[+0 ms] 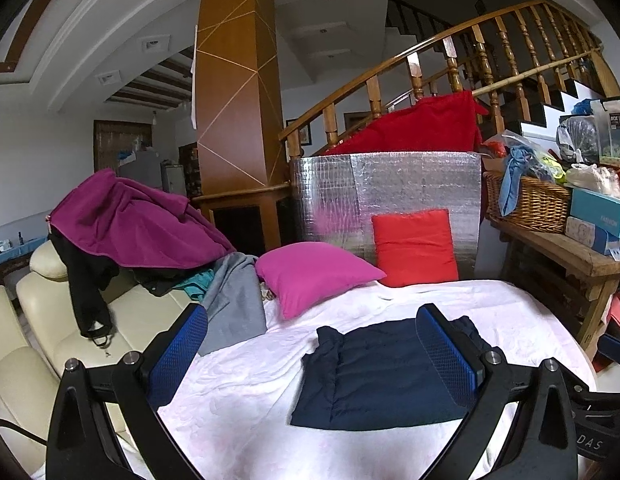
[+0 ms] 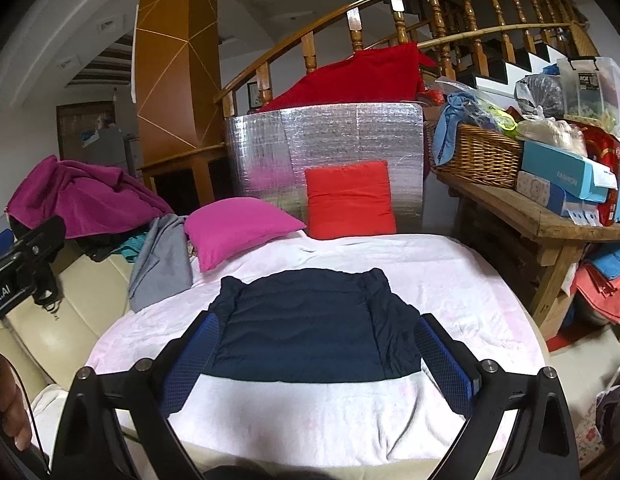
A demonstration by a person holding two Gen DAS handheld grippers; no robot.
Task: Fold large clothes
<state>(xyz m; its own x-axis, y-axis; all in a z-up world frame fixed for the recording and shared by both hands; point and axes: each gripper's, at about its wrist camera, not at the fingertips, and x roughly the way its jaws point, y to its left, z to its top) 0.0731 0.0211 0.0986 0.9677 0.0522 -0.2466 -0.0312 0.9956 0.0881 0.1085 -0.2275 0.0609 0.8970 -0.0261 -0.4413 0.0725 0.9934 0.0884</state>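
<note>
**A:** Where was the jacket?

**B:** It lay folded flat on the white blanket, just ahead of the right claw. That claw was spread wide, holding nothing, with its 2 blue pads on either side of the jacket's near edge. Whether the pads touched the cloth, I could not tell.

**A:** And the left claw?

**B:** Also released and empty, above the blanket. The jacket sat ahead and toward its right pad, which covered part of the jacket's right side.

**A:** What was hard to make out?

**B:** The jacket's sleeves were tucked out of sight. Beyond both claws a pink pillow and a red cushion leaned near a silver panel. A grey garment hung over the blanket's far left edge, with its lower end draped out of sight. Left of that, a magenta fleece covered a heap on the sofa, mostly hidden. Far right, a basket and boxes crowded a bench, cut off by the frame.
</note>
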